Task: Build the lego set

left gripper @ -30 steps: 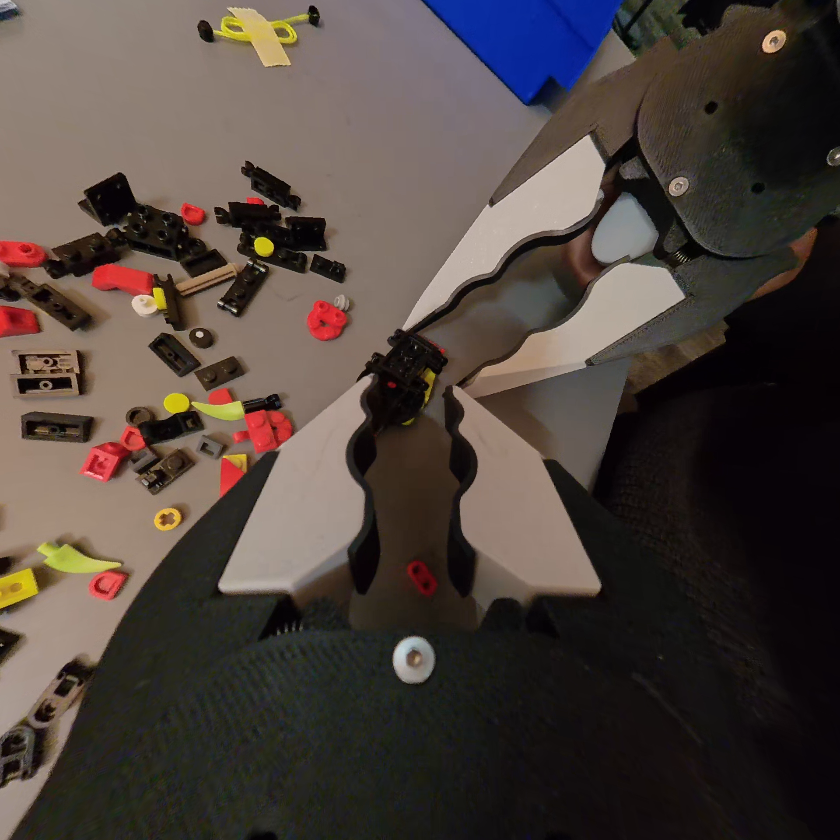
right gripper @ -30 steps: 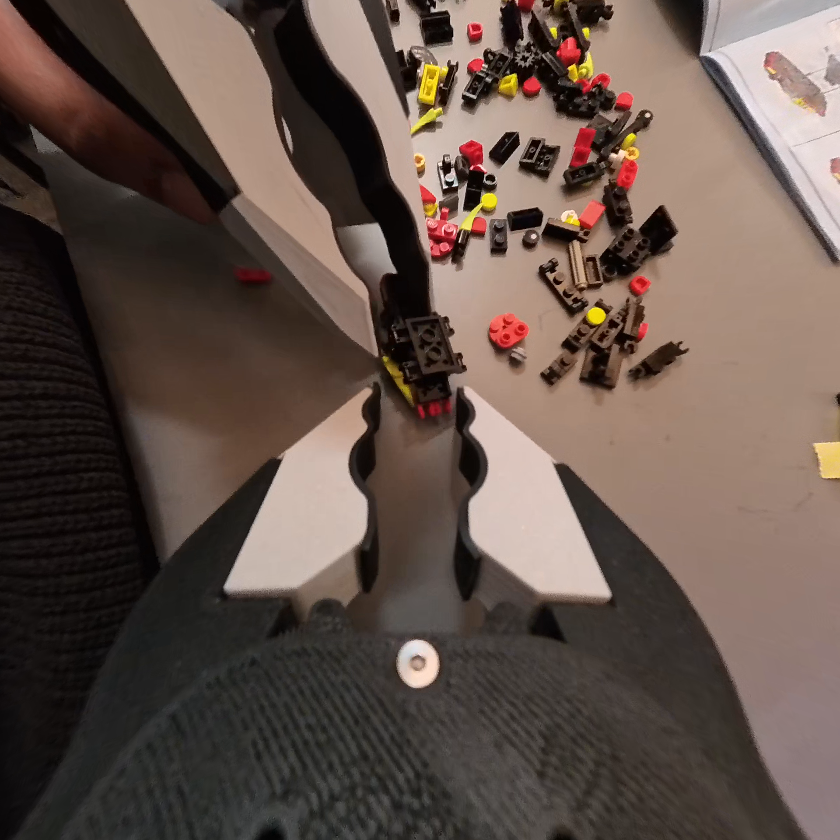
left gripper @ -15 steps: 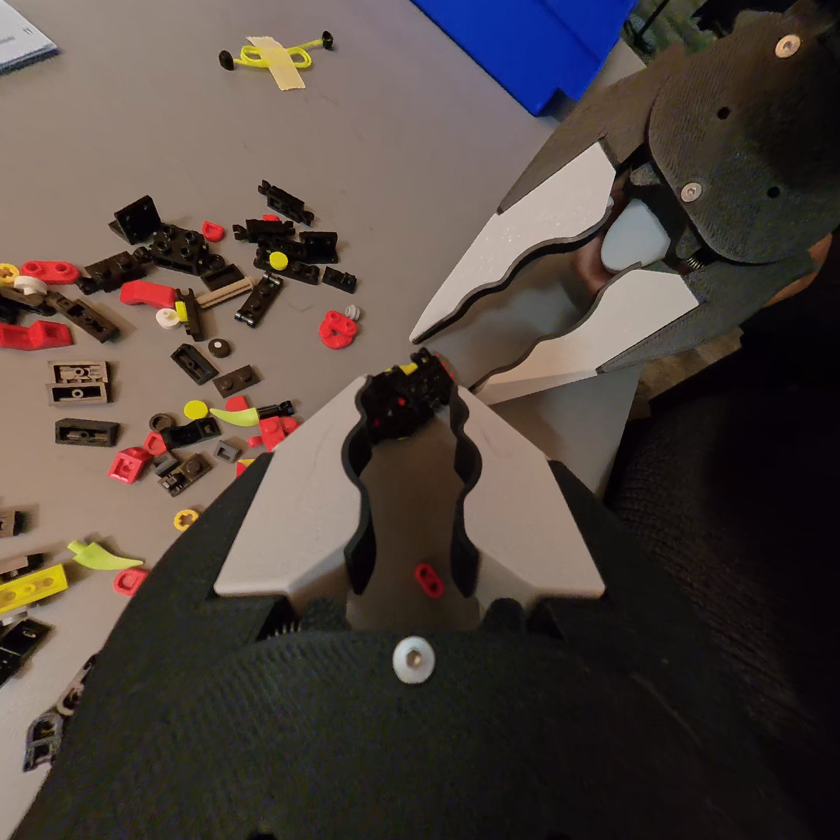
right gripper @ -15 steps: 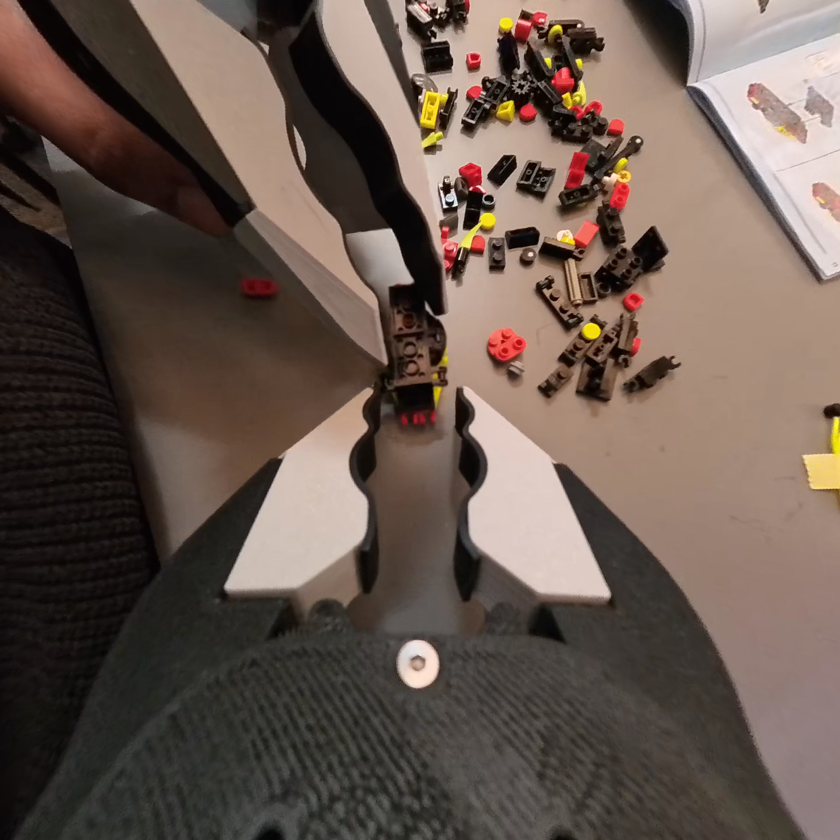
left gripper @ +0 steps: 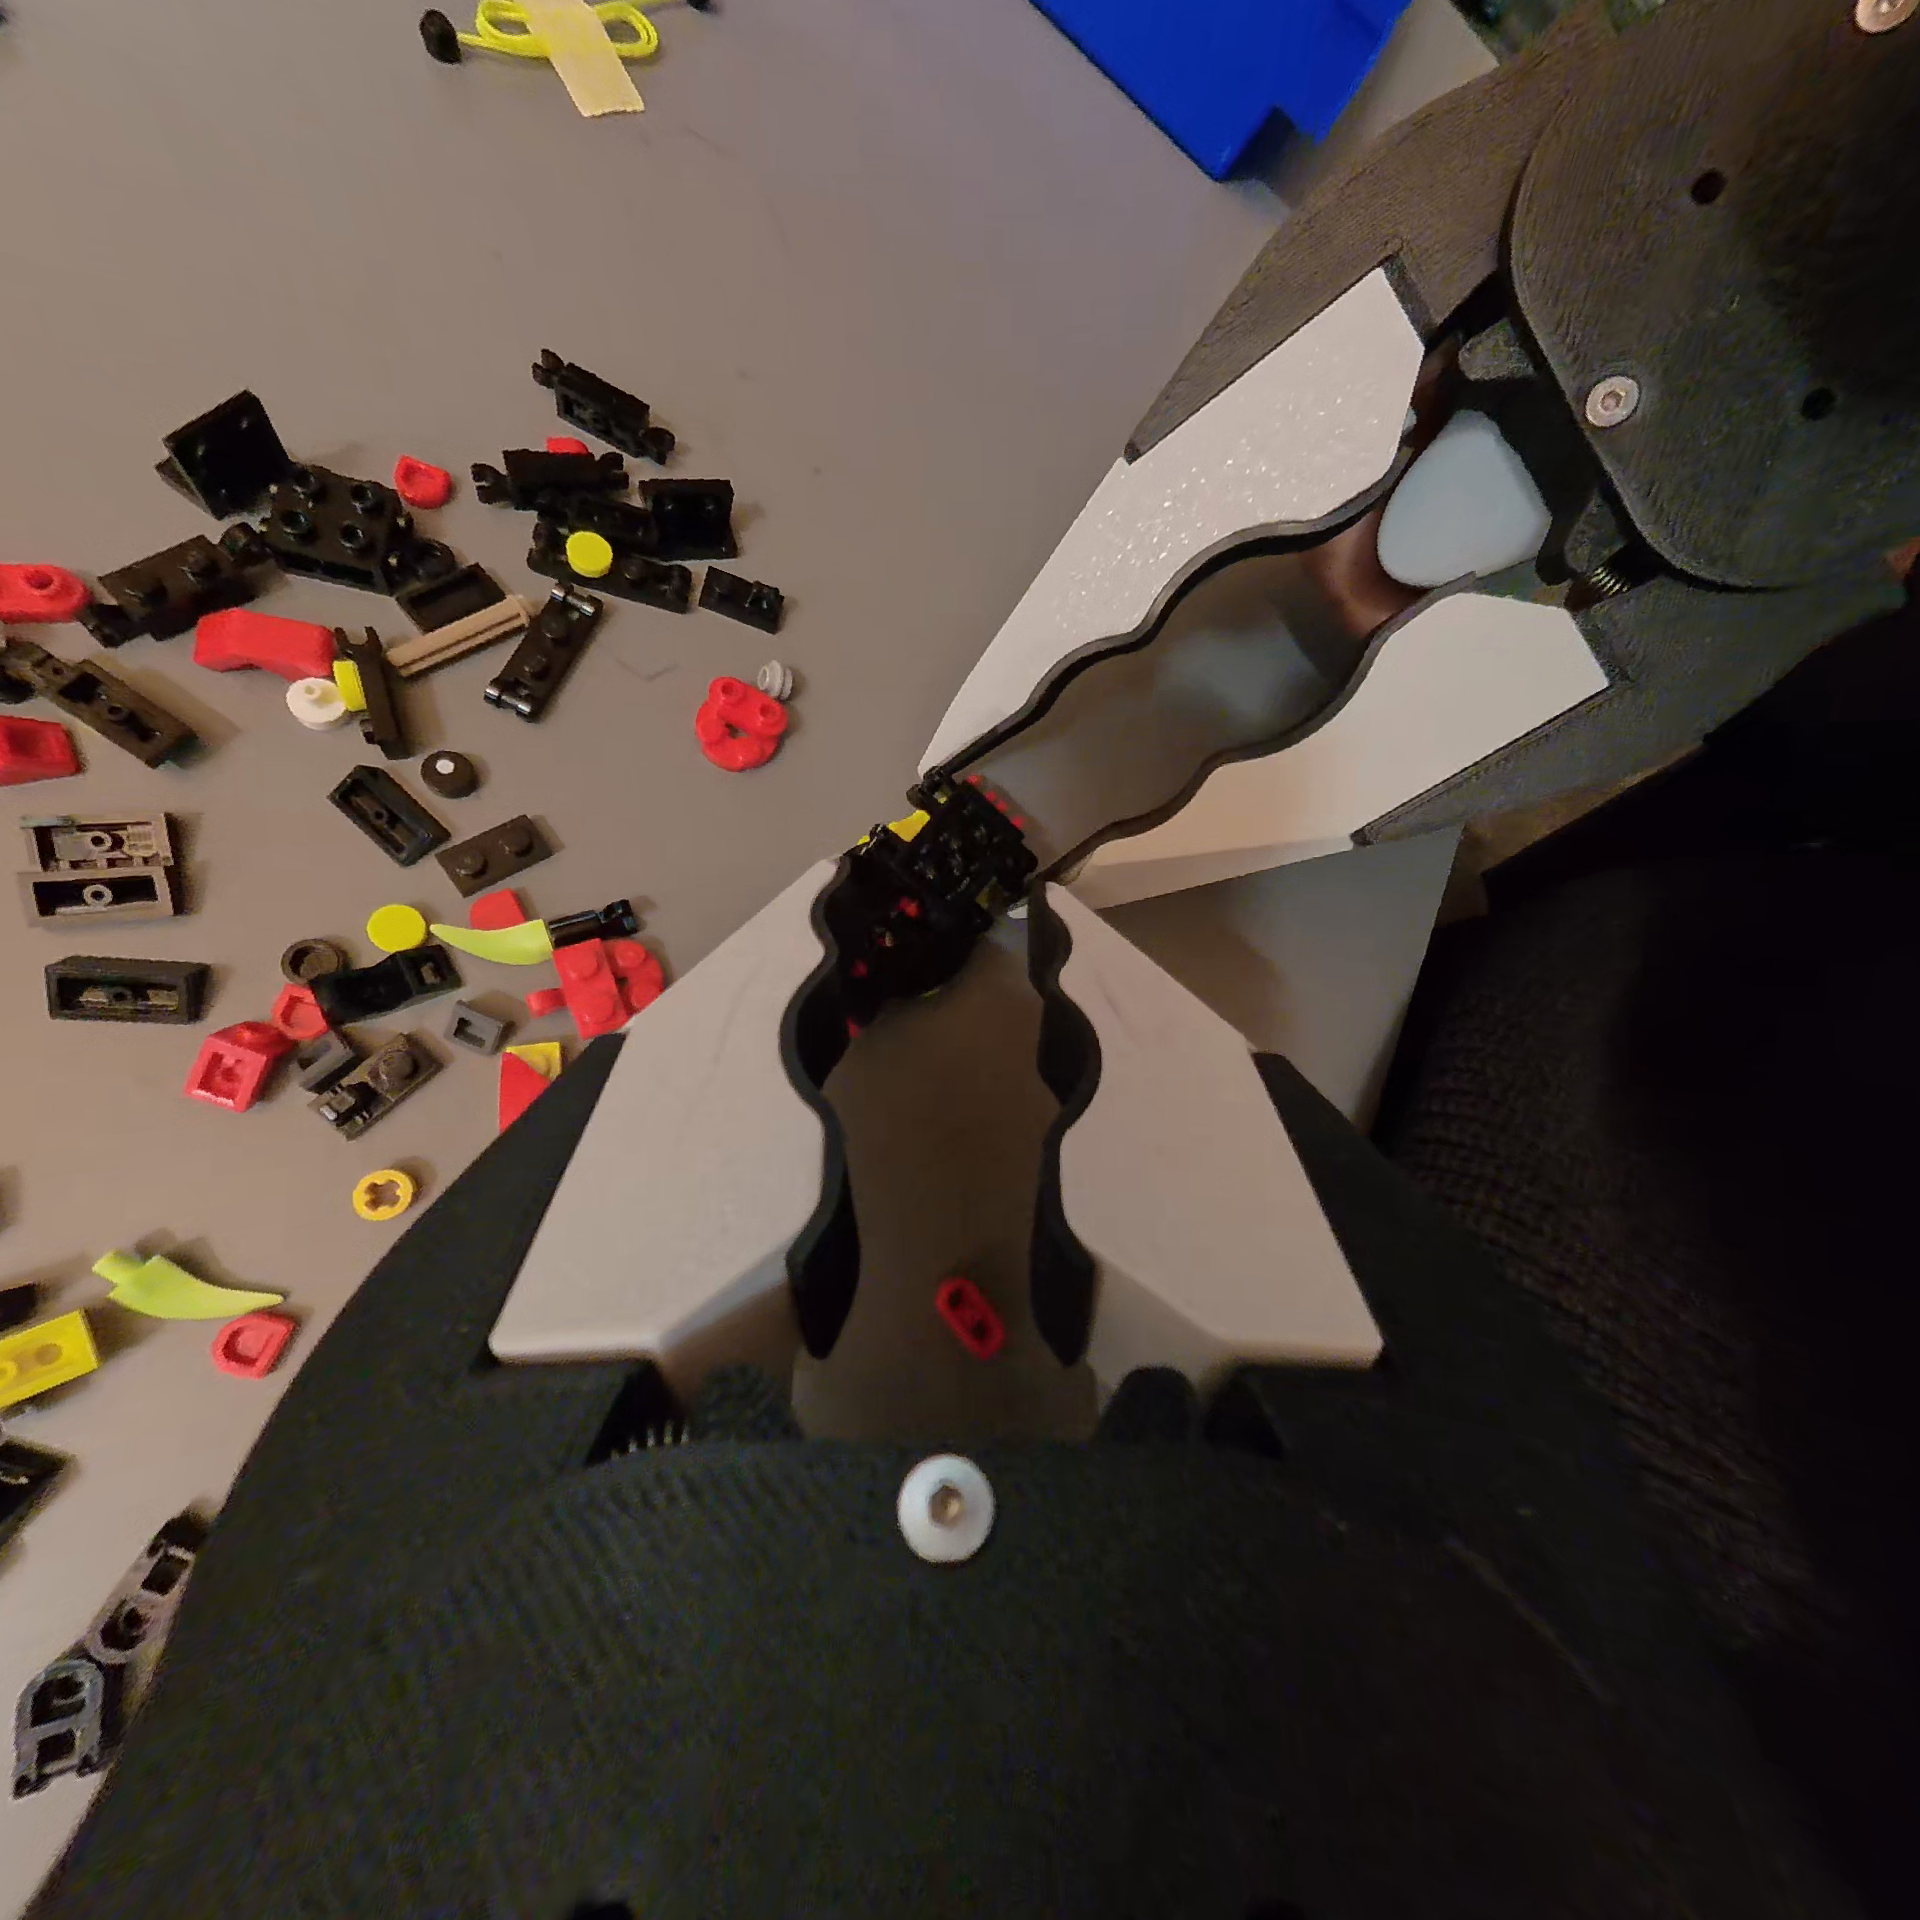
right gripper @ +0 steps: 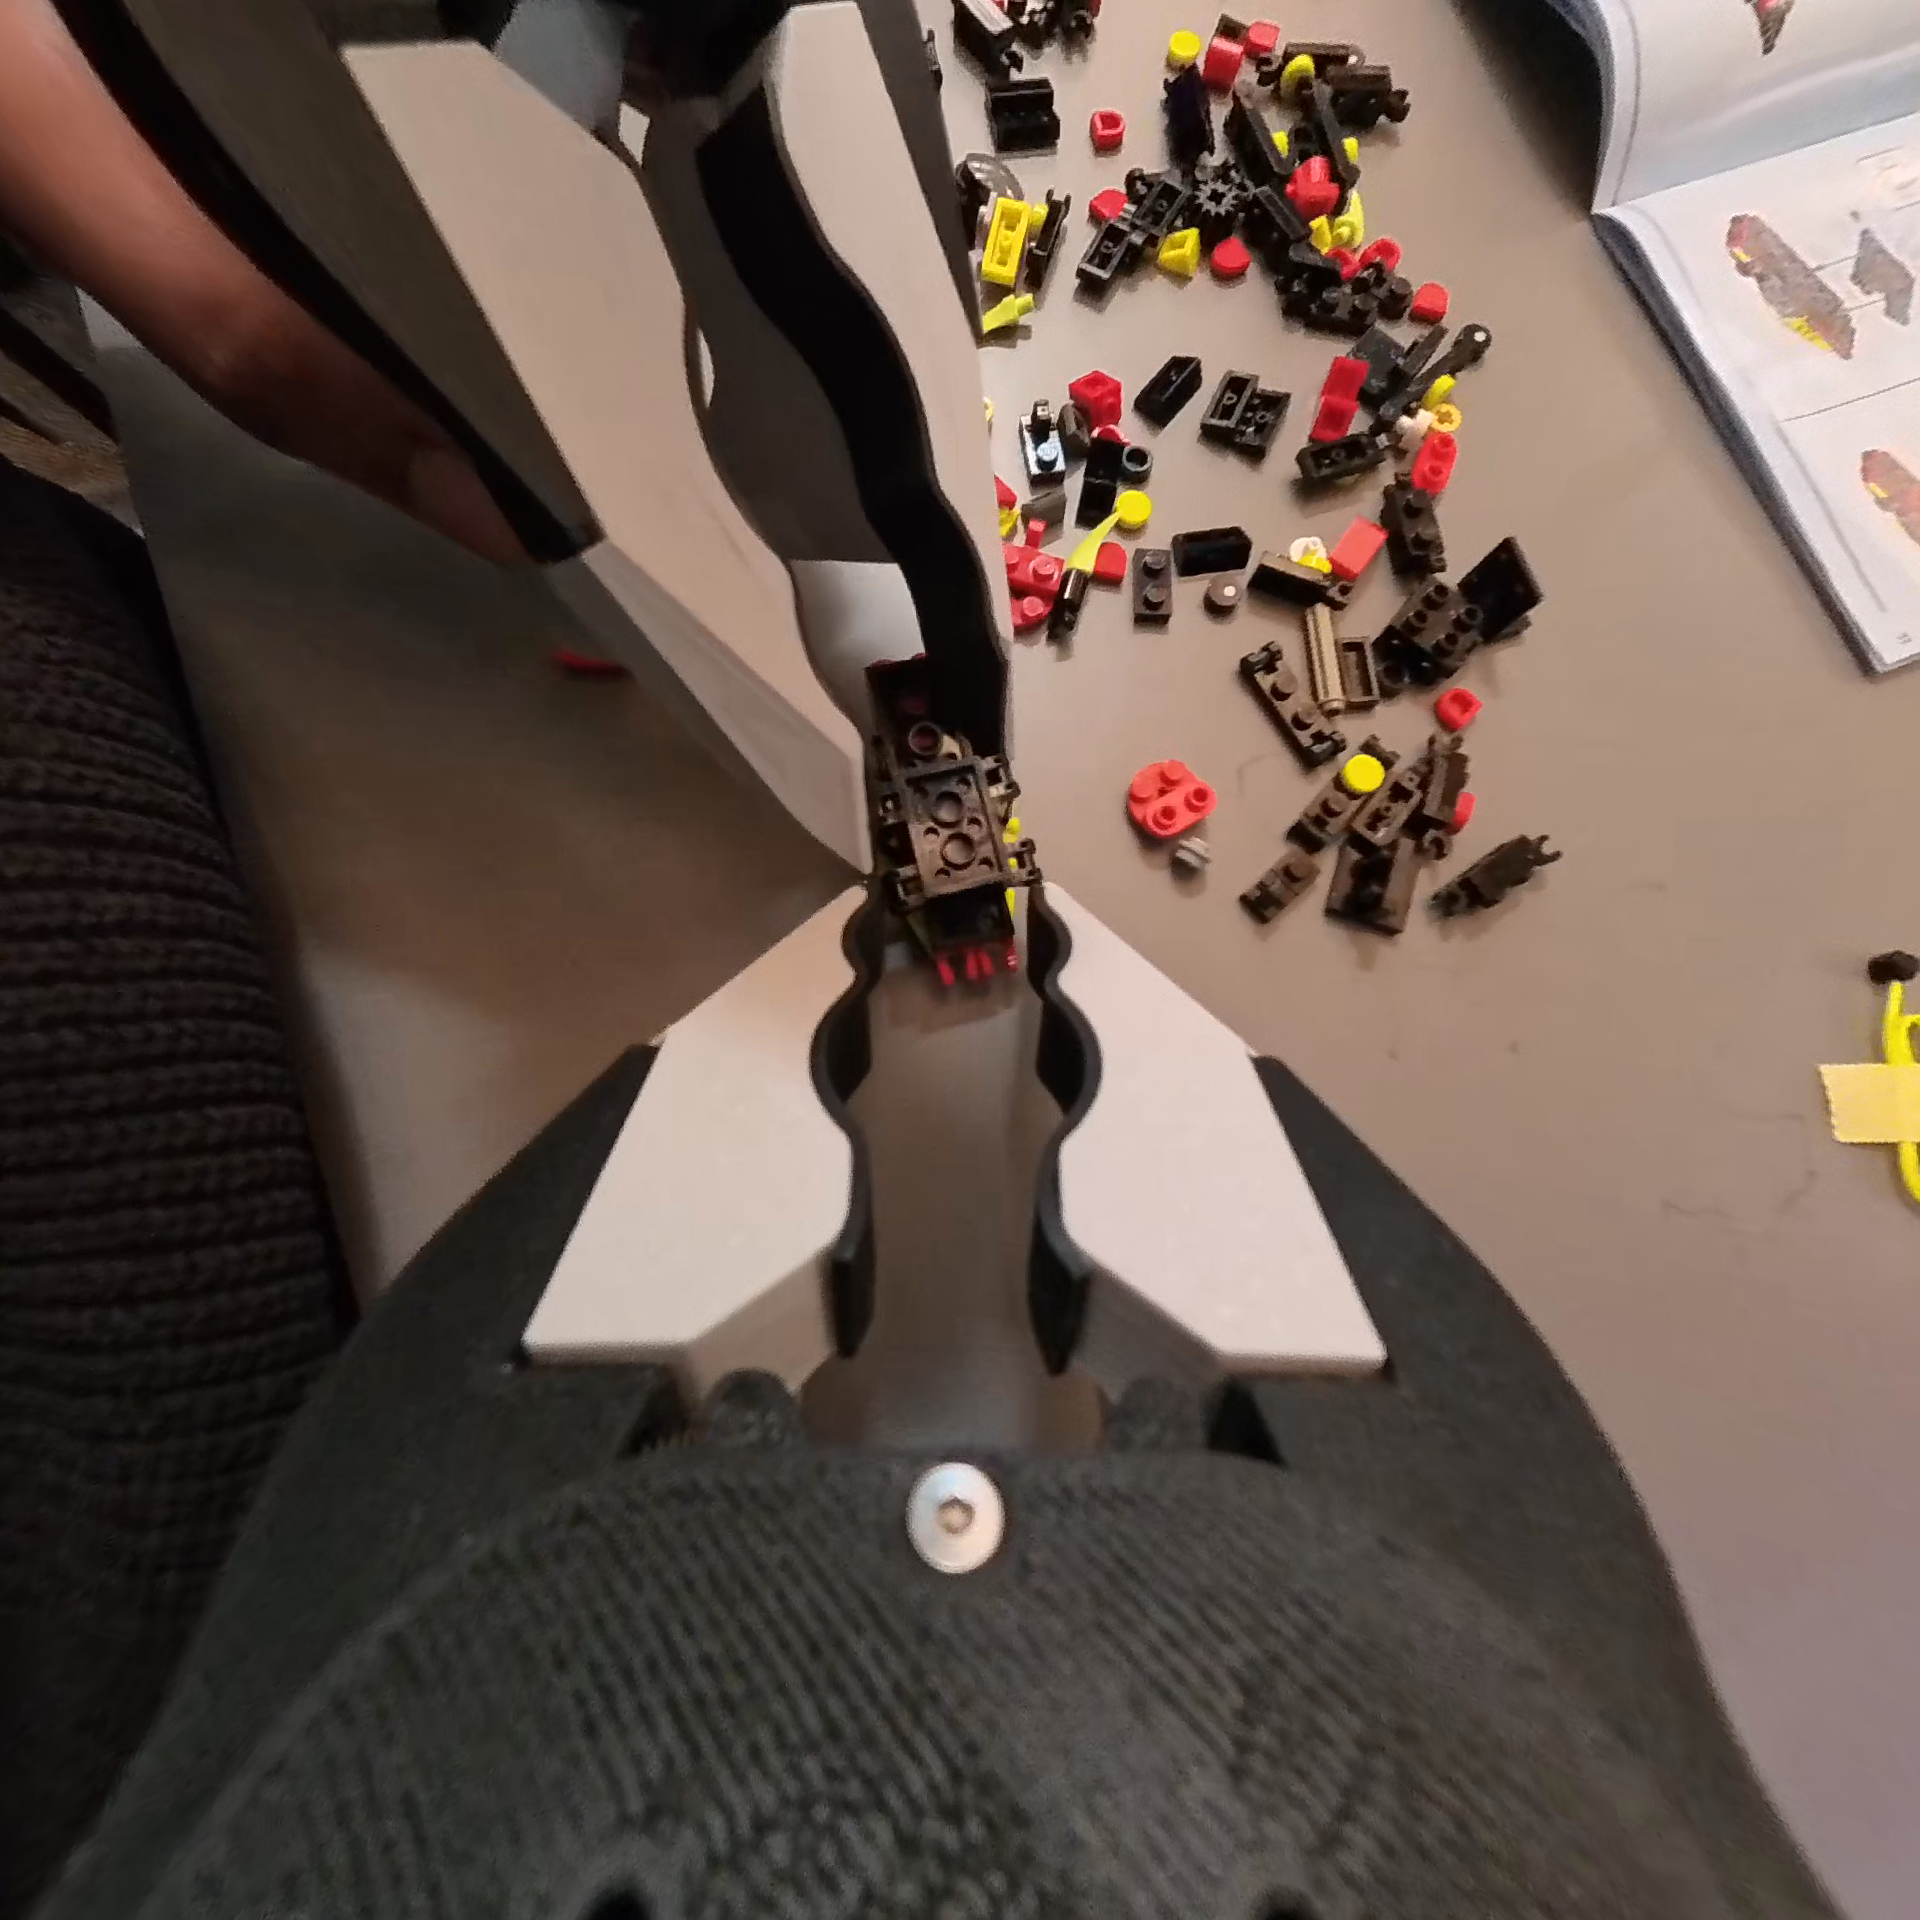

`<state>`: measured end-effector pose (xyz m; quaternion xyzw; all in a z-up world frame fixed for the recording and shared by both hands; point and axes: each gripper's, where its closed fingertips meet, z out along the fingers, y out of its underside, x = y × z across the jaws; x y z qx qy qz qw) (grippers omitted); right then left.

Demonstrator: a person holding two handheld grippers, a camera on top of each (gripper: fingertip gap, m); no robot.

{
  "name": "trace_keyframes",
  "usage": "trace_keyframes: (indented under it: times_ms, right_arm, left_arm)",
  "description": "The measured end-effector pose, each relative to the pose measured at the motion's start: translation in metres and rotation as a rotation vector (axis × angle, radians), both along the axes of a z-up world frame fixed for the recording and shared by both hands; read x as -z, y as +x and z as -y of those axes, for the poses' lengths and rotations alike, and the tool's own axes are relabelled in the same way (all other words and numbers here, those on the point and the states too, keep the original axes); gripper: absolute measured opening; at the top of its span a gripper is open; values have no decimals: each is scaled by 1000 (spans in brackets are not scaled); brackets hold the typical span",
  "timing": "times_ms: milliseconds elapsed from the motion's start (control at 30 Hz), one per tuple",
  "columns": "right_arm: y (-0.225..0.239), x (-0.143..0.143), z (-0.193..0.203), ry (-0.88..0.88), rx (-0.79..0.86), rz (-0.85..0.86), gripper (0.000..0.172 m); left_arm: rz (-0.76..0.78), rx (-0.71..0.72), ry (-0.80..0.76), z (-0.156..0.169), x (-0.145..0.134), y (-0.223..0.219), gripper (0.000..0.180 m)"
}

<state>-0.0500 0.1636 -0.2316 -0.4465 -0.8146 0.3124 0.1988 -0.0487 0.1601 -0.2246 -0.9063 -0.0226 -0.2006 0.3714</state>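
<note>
Assembly: a small black toy-brick assembly with red studs and yellow bits (left gripper: 940, 883) is held above the grey table top (left gripper: 883, 343), near its edge, between the tips of both tools.
Left gripper: the left gripper (left gripper: 930, 914), grey-fingered with wavy black pads, pinches one end of the assembly; its left pad lies against the bricks, and the right wrist view shows that end sitting between its fingers.
Right gripper: the right gripper (right gripper: 951, 914) closes on the other end, the one with the row of red studs; both its fingertips (right gripper: 1044, 935) sit hard against the sides of the bricks.
Hand: part of a person's hand (right gripper: 312, 416) shows behind the left gripper's body.
Under the left gripper: a single small red two-hole brick (left gripper: 968, 1317) lies on the table, seen between the finger bases.
Nearest loose pieces: a round red four-stud plate (left gripper: 740, 719) with a tiny grey stud (left gripper: 775, 680) beside it, well apart from the tools.
Scatter: many loose black, red and yellow bricks (left gripper: 416, 644) spread farther out across the table.
Far things: an open instruction booklet (right gripper: 1787, 343), a blue plastic bin (left gripper: 1226, 73), and a yellow-green elastic cord under a strip of tape (left gripper: 561, 31).
</note>
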Motion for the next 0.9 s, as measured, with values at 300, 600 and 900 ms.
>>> trace_keyframes:
  times_ms: [300,600,900]
  right_arm:
    - [-1,1,0,23,3,-3,25]
    - [-2,2,-1,60,2,-13,25]
    - [-2,2,-1,64,1,-14,25]
  left_arm:
    - [-29,-9,-8,0,1,-1,29]
    - [-59,-13,-12,0,2,-1,27]
    - [-85,-10,-14,0,3,-1,27]
